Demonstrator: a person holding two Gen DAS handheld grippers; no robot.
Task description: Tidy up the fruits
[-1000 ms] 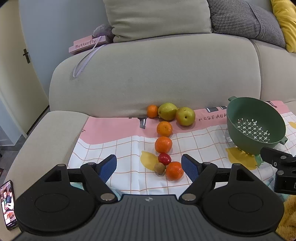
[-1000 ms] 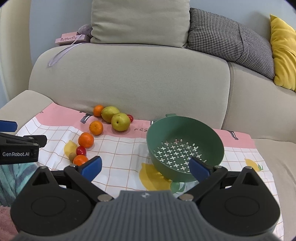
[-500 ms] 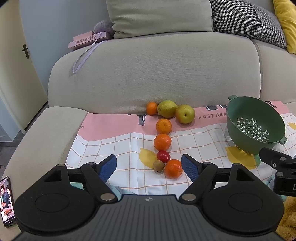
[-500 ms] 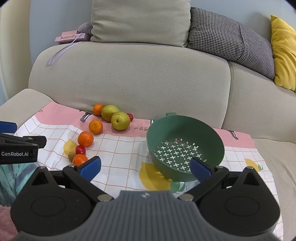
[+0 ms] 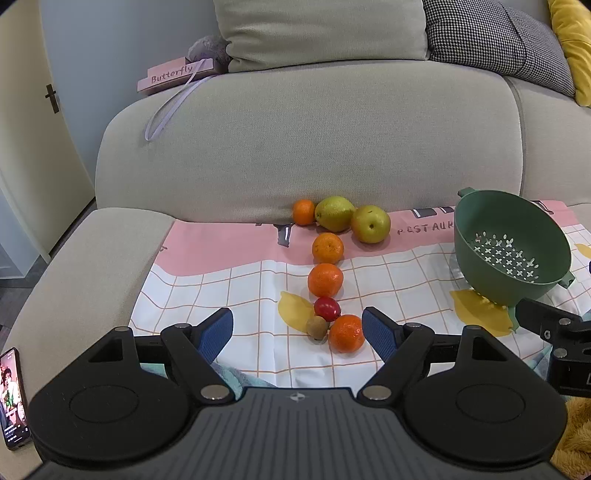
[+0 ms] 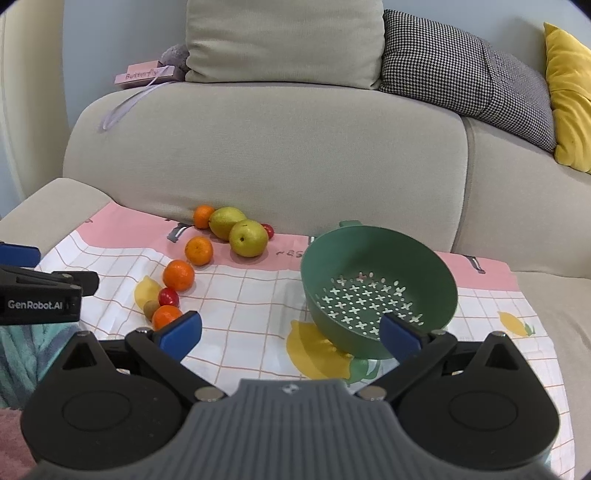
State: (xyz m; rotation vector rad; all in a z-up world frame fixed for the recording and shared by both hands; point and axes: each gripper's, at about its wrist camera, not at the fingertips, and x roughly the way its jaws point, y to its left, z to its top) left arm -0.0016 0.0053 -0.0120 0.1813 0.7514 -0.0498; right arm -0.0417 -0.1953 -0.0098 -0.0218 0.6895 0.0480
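— What's nearest to you right now?

— My left gripper [image 5: 297, 332], fingers spread wide with nothing between them. Just past the blue pads lies a small cluster on the checked cloth [image 5: 406, 295]: an orange [image 5: 346, 333], touching a little brown kiwi [image 5: 317, 327] on its left, and a red fruit [image 5: 327, 308] right behind those two.

— And your other hand?

— My right gripper [image 6: 290, 332] is also parted and empty. It hovers in front of the green colander [image 6: 378, 290], which sits tilted on the cloth with its holed bottom facing me. Its right pad overlaps the colander's near rim in the right wrist view; I cannot tell whether they touch.

— Where is the rest of the fruit?

— Going back from the cluster: a second orange [image 5: 325, 280] just behind the red fruit, then a third orange [image 5: 327, 248] on the pink band of the cloth. At the foot of the sofa backrest [image 5: 314, 147] a fourth, smaller orange [image 5: 303, 212] sits beside two pears [image 5: 334, 213] [image 5: 370, 223] that touch each other. From the right wrist view a second red fruit [image 6: 268, 230] peeks out behind the nearer pear.

— Anything in the colander?

— No fruit, all of it lies on the cloth, to the colander's left.

— Farther back?

— A pink "Butterfly" box [image 5: 173, 75] on top of the backrest, and cushions [image 5: 317, 33] beyond it.
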